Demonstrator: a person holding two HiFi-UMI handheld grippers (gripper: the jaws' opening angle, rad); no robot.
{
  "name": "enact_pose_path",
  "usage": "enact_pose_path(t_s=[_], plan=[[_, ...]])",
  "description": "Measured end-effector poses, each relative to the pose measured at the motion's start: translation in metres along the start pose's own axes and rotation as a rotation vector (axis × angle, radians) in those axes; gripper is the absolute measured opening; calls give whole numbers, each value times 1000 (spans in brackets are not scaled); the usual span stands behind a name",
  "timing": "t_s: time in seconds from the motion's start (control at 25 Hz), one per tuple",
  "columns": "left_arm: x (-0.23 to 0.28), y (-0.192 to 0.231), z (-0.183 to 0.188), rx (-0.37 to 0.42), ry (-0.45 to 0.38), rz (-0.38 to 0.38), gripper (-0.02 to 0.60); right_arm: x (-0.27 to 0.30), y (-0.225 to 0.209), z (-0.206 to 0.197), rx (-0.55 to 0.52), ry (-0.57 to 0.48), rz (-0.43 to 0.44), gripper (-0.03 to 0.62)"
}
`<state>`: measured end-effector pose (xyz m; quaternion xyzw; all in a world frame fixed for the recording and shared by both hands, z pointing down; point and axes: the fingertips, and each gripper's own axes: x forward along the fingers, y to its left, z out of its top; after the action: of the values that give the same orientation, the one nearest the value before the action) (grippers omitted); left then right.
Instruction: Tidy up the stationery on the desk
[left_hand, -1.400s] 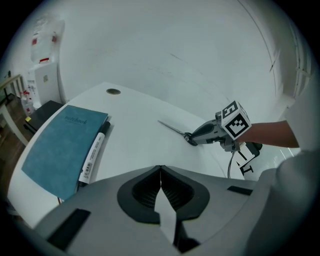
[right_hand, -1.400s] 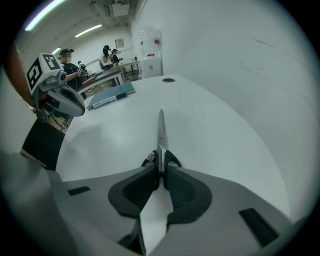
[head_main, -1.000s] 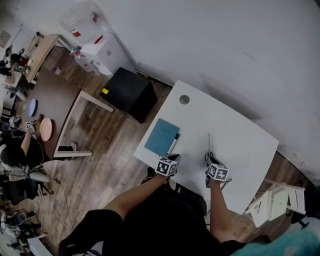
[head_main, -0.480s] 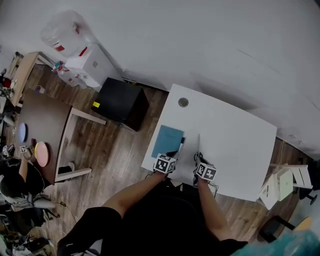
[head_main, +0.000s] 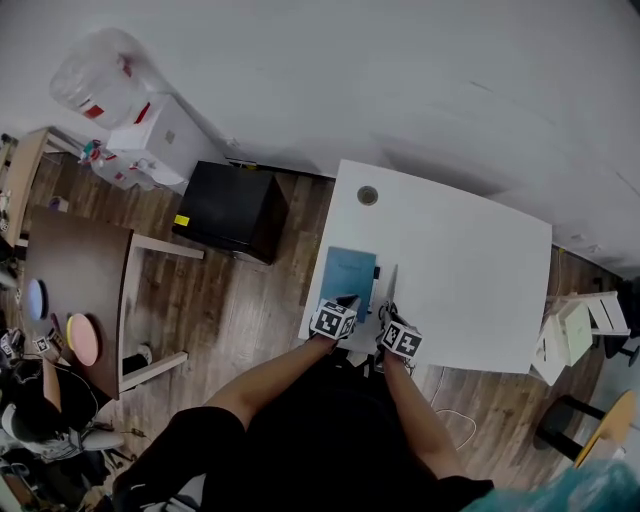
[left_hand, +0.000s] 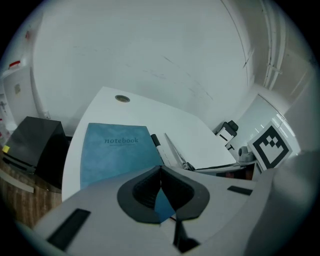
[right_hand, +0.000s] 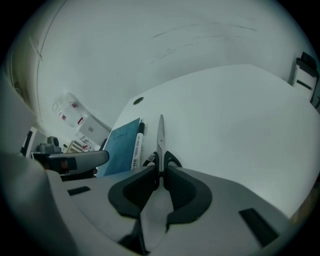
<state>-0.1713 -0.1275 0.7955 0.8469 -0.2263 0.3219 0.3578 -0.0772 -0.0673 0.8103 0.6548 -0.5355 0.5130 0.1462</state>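
Scissors (right_hand: 161, 135) clamped in right tool (right_hand: 160, 175); left tool (left_hand: 161, 175) pinches notebook (left_hand: 117, 152) corner (marker (left_hand: 155, 140) alongside) on desk (right_hand: 235, 115).

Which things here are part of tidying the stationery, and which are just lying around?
For the job: blue notebook, marker pen, scissors, white desk.

Just around: black cabinet, water dispenser, wooden table.

The person (head_main: 330, 430) wears black; left hand-held gripper (left_hand: 160, 170) and right hand-held gripper (right_hand: 161, 172) are grey, with black-lined jaws and marker cubes (head_main: 333, 320).
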Motion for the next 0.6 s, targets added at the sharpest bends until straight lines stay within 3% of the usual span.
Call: enact_pose_path(t_s=[0.2, 0.6], plan=[[-5, -1, -7, 19, 9, -22, 14, -1, -2, -6, -62, -9, -53, 87], [-15, 7, -16, 0, -2, -22, 14, 2, 1, -8, -253, 30, -67, 87]])
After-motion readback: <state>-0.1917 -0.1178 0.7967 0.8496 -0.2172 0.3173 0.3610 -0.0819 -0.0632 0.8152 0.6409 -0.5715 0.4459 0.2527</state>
